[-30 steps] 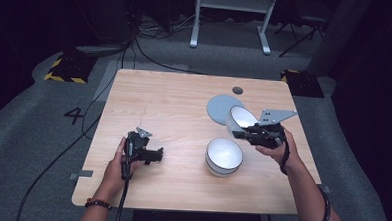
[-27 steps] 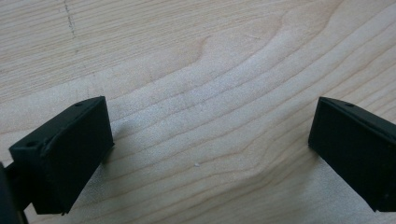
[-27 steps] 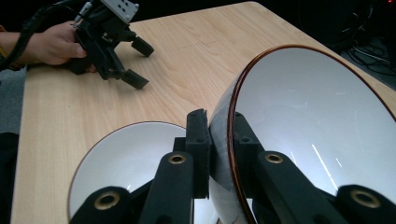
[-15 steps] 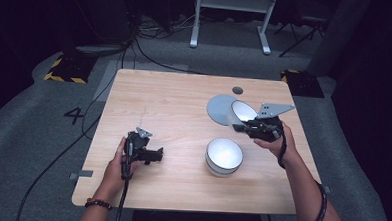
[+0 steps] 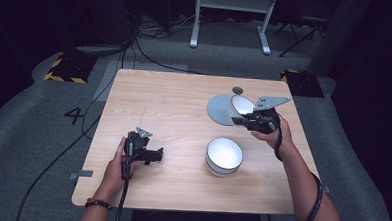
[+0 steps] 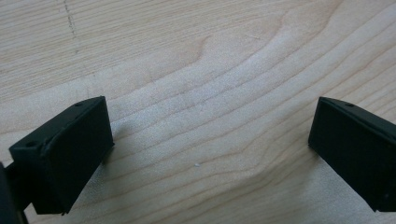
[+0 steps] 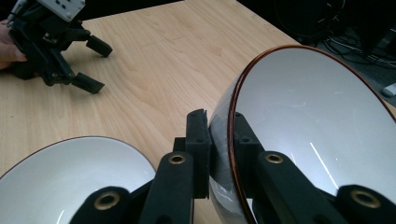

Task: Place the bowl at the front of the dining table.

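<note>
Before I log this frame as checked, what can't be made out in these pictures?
- Held bowl: right gripper view, its right and lower rim is cut off by the frame edge; the right gripper covers part of its wall.
- Second bowl: same view, cut by the bottom edge.
- Grey disc: high view, partly behind the held bowl.
- Small dark round spot: high view, too small to identify.

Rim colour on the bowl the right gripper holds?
Dark brown rim on the held bowl; clearest in the right gripper view.

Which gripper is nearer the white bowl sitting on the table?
Right. The right gripper, gripping a second bowl by its rim, is just beyond the white bowl. The left gripper rests open farther off to its left.
</note>
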